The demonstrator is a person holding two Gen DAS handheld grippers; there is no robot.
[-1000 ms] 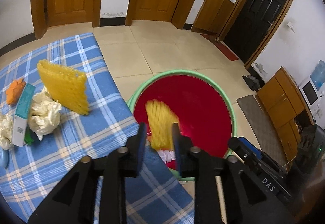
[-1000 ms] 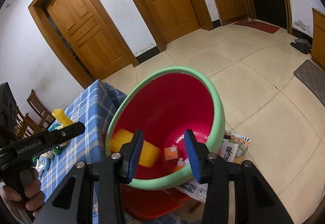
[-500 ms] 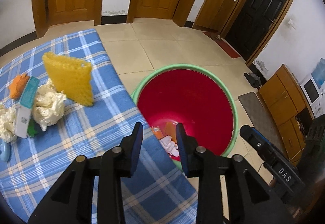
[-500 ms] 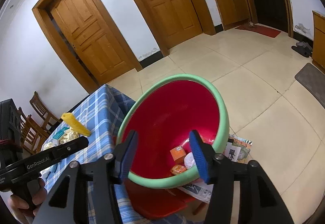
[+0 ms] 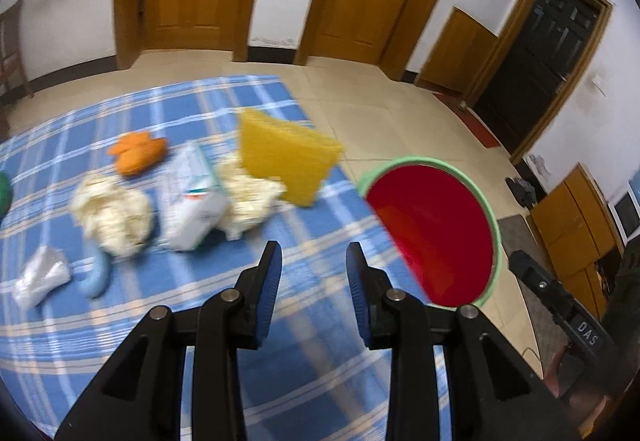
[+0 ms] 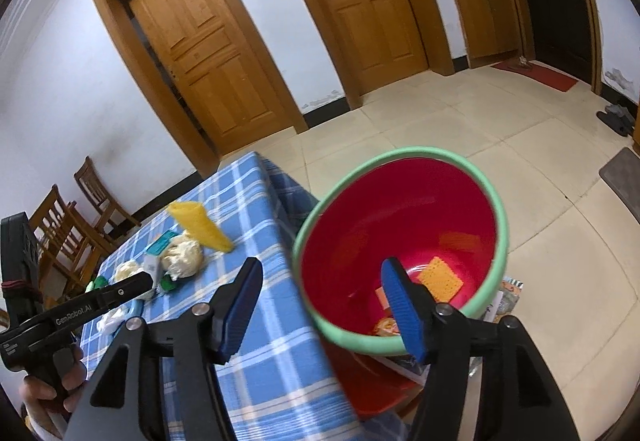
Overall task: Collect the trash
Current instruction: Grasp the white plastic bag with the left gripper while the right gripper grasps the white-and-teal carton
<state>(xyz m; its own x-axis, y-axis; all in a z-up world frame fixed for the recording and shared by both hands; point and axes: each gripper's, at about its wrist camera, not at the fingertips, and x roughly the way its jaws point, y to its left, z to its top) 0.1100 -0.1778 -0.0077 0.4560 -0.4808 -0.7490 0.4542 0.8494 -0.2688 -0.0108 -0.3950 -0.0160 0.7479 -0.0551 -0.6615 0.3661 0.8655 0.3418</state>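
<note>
Blue-checked tablecloth (image 5: 224,321) fills our lower frame; both the left gripper (image 5: 314,273) and the right gripper (image 6: 320,305), whose jaws have just been opening, gape empty. We risk knocking the yellow foam net (image 5: 286,157), at centre, off the table edge, missing the red basin (image 6: 404,237).

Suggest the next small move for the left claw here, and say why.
Probably carry the left claw forward to the yellow foam net and close on it. The claw is open with nothing between its fingers, the net stands at the table edge nearest the red basin, and other trash, such as the crumpled paper and the carton, lies further left.
</note>
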